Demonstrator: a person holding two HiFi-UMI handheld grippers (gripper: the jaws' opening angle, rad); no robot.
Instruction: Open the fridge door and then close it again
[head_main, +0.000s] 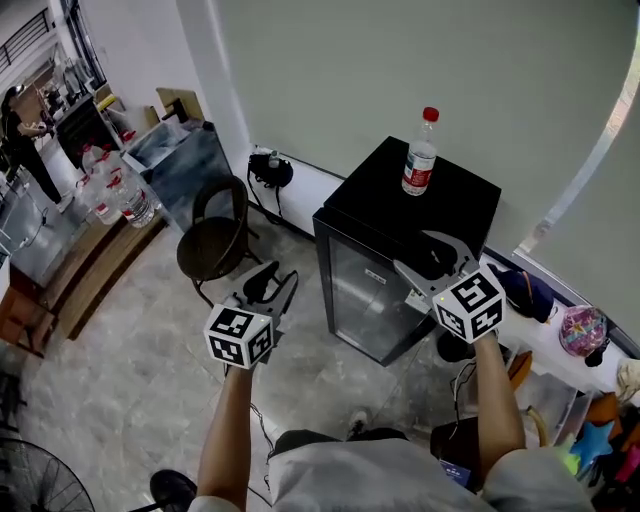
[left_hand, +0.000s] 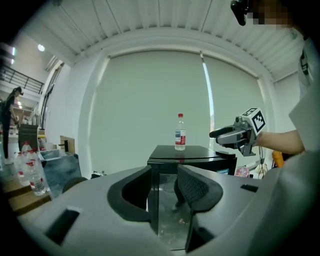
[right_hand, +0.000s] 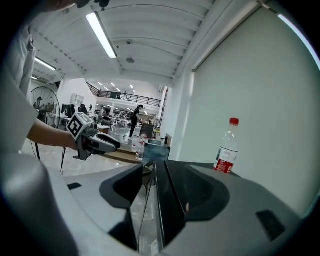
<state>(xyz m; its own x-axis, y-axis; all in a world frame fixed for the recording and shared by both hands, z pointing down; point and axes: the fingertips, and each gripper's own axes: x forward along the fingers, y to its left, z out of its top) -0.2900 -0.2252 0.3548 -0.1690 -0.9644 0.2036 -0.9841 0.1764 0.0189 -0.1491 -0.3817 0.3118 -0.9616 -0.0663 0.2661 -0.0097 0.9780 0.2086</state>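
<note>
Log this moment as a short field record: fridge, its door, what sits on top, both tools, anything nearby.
fridge: small, black, standing on the floor by the wall
glass door: looks closed
on top: water bottle, upright, red cap
left tool: jaws apart, empty, out in front of the fridge and clear of it
right tool: jaws apart, at the fridge's front top edge, no grip seen
nearby: chair to the left of the fridge in the head view

Behind the right gripper (head_main: 411, 249), one top front corner of the small black glass-door fridge (head_main: 365, 295) is hidden. Beyond it, the label print on the clear red-capped plastic bottle (head_main: 420, 160) is too small to read.
</note>
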